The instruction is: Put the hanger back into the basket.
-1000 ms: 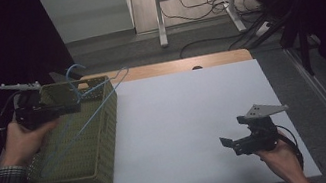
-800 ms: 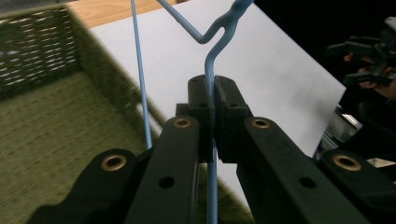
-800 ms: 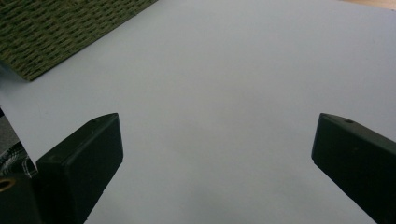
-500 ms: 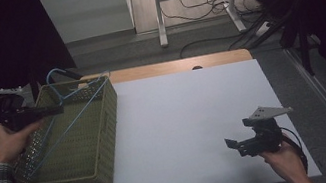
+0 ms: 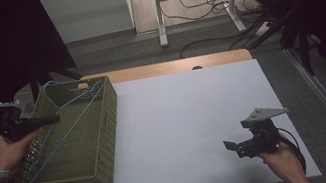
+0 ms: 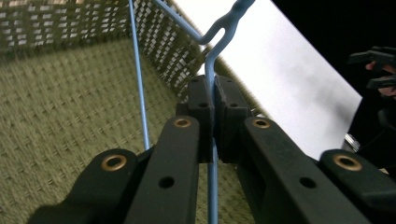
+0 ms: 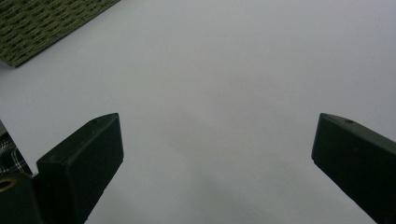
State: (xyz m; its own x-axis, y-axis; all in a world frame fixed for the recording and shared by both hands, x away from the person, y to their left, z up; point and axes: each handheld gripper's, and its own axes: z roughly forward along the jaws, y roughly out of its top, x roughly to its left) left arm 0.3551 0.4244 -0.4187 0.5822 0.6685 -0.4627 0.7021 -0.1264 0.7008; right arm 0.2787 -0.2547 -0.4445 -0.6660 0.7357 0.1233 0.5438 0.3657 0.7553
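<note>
At the near edge of the white tabletop (image 5: 192, 127), on the person's right, the right tongs (image 5: 233, 146) rested low in a hand with their jaws spread wide apart and nothing between them. In the right gripper view they framed only bare white surface, with a corner of the woven basket (image 7: 42, 25) far off at the upper left. They looked parked there, probably to stay clear of the work on the other side. On the person's left, the left tongs (image 5: 51, 119) were pressed together on a thin blue wire hanger (image 6: 212, 79). The left gripper view showed the wire running up between the two pads and bending into a fork just above them. The grip sat near that bend, likely because it gave a firm hold on so slim a thing. The hanger's long straight wires (image 5: 64, 132) slanted down across the inside of the olive-green basket (image 5: 105, 147), which stood at the tabletop's left edge, and its curved hook (image 5: 48, 86) rose at the far rim. It seemed the hanger was held over the basket to be set inside. Beyond the tabletop lay grey floor, a metal stand and loose cables.
</note>
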